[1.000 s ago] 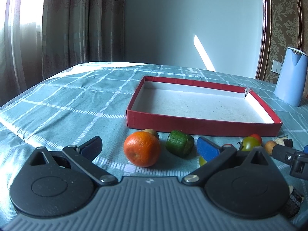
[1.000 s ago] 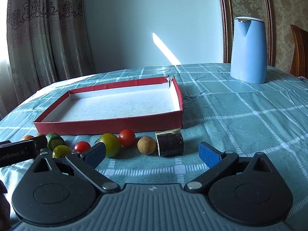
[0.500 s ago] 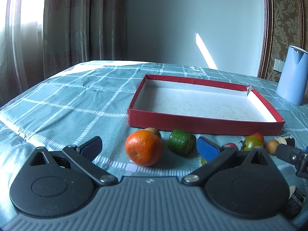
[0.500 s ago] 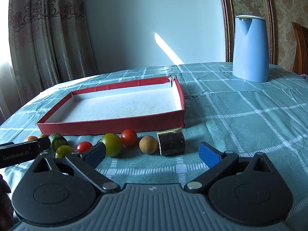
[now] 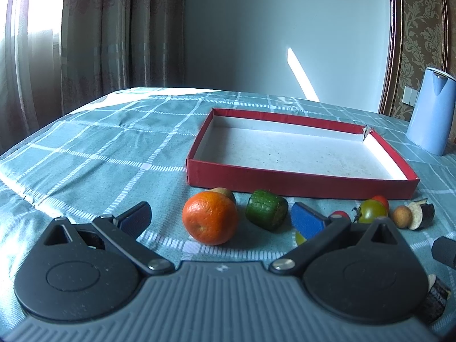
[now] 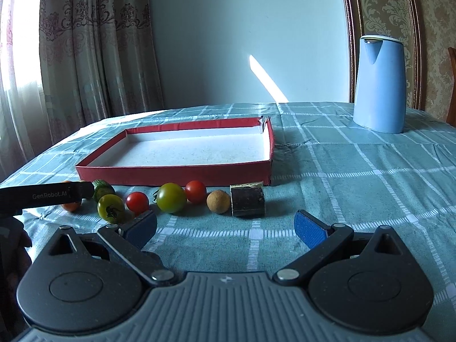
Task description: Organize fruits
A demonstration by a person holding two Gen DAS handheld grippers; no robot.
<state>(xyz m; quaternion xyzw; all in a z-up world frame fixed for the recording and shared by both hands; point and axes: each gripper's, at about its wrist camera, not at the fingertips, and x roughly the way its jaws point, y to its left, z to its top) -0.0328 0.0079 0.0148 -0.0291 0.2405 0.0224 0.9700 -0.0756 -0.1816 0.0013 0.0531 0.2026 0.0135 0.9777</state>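
A brown fruit [image 5: 223, 192] sits half hidden behind the orange [image 5: 210, 217] — kind unclear.

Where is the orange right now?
In the left wrist view the orange sits on the tablecloth between the open left gripper's fingers, in front of the red tray, left of the green cucumber piece.

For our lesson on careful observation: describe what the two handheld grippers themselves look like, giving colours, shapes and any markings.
Both the left gripper and the right gripper match: a ribbed grey body, two round black discs with triangular cut-outs, black linkage arms on silver pivots, and blue textured fingertips. In the right wrist view, the left gripper's black side reads "GenRobot.AI" in pale letters. No cables show.
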